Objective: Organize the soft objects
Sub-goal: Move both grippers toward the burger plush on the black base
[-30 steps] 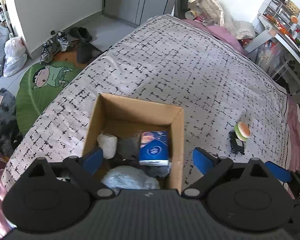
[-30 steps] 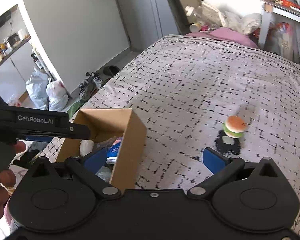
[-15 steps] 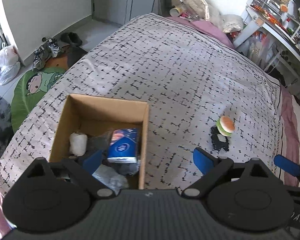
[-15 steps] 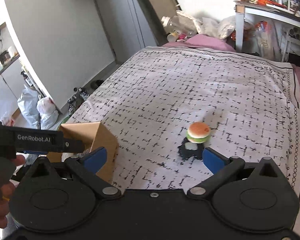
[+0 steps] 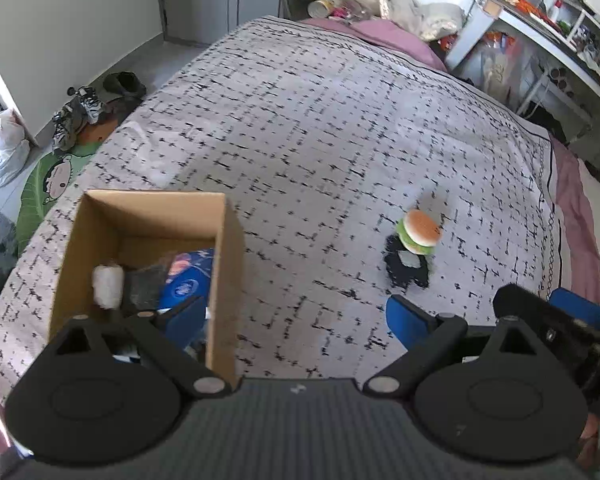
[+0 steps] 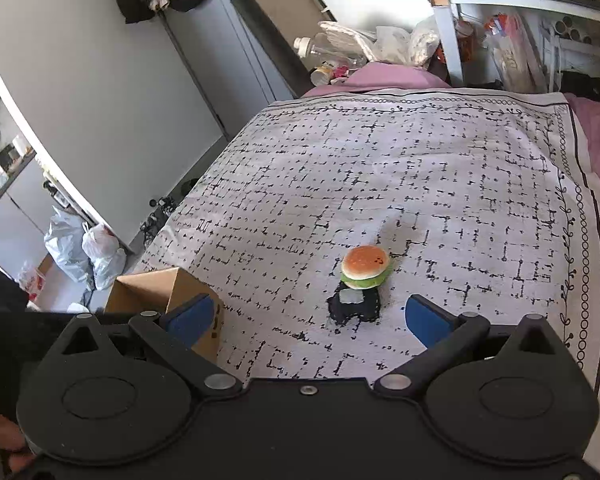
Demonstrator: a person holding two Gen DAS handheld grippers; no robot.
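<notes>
A soft toy hamburger lies on the patterned bedspread, resting on a small black soft item. A cardboard box at the bed's left holds a white roll, a dark cloth and a blue tissue pack. My left gripper is open and empty, its left finger over the box. My right gripper is open and empty, just short of the black item and the hamburger.
The bedspread covers a pink sheet. Shoes, a cartoon mat and white bags lie on the floor at left. A cluttered desk stands at the right. Bottles and bags pile at the bed's head.
Both grippers have swung right, away from the box. The hamburger and black item now sit between the right gripper's fingers in its view. Both stay open.
</notes>
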